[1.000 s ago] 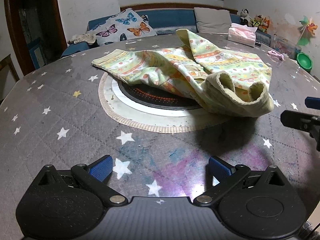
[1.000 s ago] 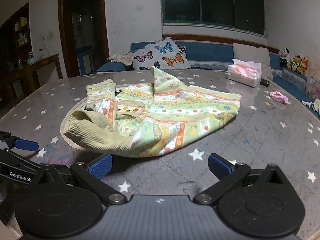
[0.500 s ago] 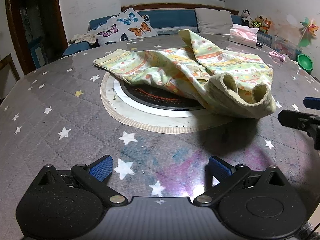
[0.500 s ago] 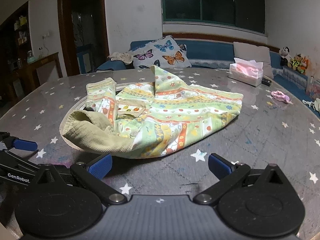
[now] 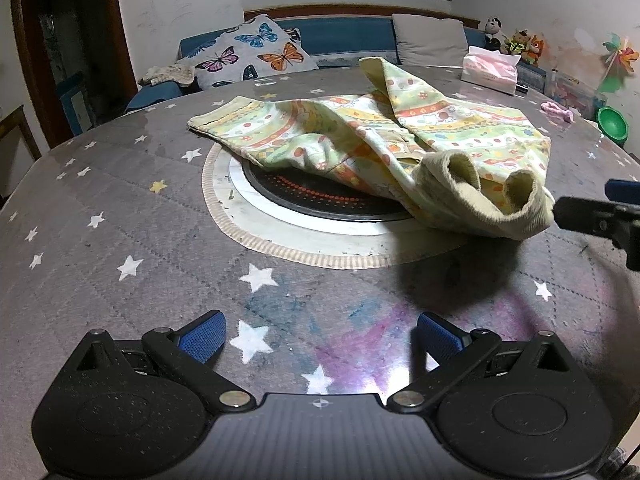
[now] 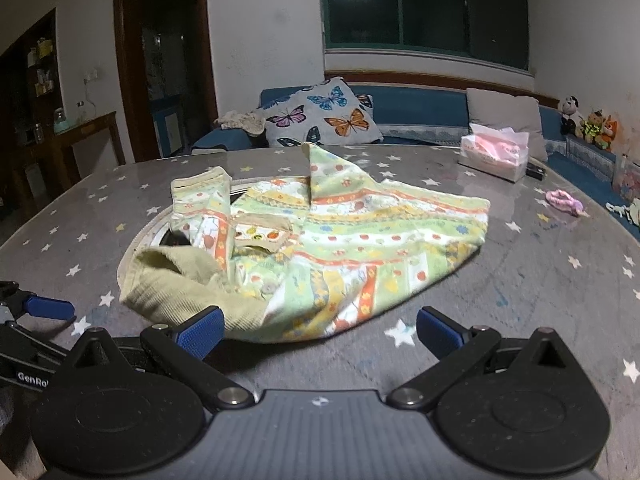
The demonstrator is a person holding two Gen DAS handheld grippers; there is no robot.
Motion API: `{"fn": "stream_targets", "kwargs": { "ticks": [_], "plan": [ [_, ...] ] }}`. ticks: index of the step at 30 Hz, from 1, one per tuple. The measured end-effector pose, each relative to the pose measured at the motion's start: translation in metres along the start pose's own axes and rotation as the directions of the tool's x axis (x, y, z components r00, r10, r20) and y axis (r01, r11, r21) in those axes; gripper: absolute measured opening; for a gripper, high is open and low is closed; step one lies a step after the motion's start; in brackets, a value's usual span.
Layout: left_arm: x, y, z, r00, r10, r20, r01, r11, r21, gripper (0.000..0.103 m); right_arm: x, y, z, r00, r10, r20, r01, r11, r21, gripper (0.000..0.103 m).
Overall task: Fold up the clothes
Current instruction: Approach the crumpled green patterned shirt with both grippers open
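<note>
A crumpled child's garment (image 5: pixel 384 148) with green, yellow and orange printed stripes and a ribbed yellow cuff (image 5: pixel 488 196) lies on the round table. In the right wrist view the garment (image 6: pixel 340 248) lies just beyond my fingers, its cuff (image 6: pixel 180 284) at the near left. My left gripper (image 5: pixel 322 338) is open and empty, short of the garment, over the star-print cloth. My right gripper (image 6: pixel 318 332) is open, its left fingertip (image 6: pixel 200 330) close to the garment's near hem. The right gripper also shows at the right edge of the left wrist view (image 5: pixel 600 216), beside the cuff.
The table (image 5: pixel 100 264) has a grey star-print cover and a round dark hob (image 5: pixel 304 196) in its middle, partly under the garment. A pink tissue box (image 6: pixel 494 156) and a pink scrap (image 6: pixel 564 200) lie at the far right. A sofa with a butterfly cushion (image 6: pixel 320 116) stands behind.
Both grippers have moved closer to the garment; the right one now reaches its near hem. The garment itself has not moved.
</note>
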State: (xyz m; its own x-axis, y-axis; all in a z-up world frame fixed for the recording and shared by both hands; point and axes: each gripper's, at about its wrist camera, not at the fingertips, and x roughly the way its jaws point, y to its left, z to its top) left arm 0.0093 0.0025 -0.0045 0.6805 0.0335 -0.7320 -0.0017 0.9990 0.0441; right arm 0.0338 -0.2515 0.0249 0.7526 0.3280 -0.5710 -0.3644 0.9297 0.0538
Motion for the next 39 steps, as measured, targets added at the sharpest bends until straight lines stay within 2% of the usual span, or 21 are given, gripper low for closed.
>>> {"fn": "stream_targets", "kwargs": {
  "ticks": [4, 9, 14, 24, 39],
  "plan": [
    [0.001, 0.002, 0.001, 1.0, 0.002, -0.002, -0.002, 1.0, -0.004, 0.103, 0.013, 0.007, 0.003, 1.0, 0.011, -0.017, -0.011, 1.0, -0.027, 0.103],
    [0.002, 0.004, 0.002, 1.0, 0.003, -0.003, -0.003, 1.0, -0.006, 0.103, 0.035, 0.02, -0.003, 0.996, 0.027, -0.08, -0.033, 0.997, -0.077, 0.103],
    [0.003, 0.005, 0.003, 1.0, 0.002, -0.005, -0.002, 1.0, -0.008, 0.103, 0.046, 0.029, -0.01, 0.993, 0.009, -0.114, -0.023, 0.992, -0.124, 0.103],
    [0.003, 0.002, 0.006, 1.0, 0.012, -0.008, -0.012, 1.0, 0.002, 0.103, 0.028, 0.027, -0.007, 0.996, 0.028, -0.08, -0.037, 0.993, -0.113, 0.103],
    [0.005, 0.005, 0.009, 1.0, 0.027, -0.007, -0.027, 1.0, 0.005, 0.103, 0.017, 0.019, -0.006, 0.996, 0.05, -0.073, -0.055, 0.996, -0.074, 0.103]
  ]
}}
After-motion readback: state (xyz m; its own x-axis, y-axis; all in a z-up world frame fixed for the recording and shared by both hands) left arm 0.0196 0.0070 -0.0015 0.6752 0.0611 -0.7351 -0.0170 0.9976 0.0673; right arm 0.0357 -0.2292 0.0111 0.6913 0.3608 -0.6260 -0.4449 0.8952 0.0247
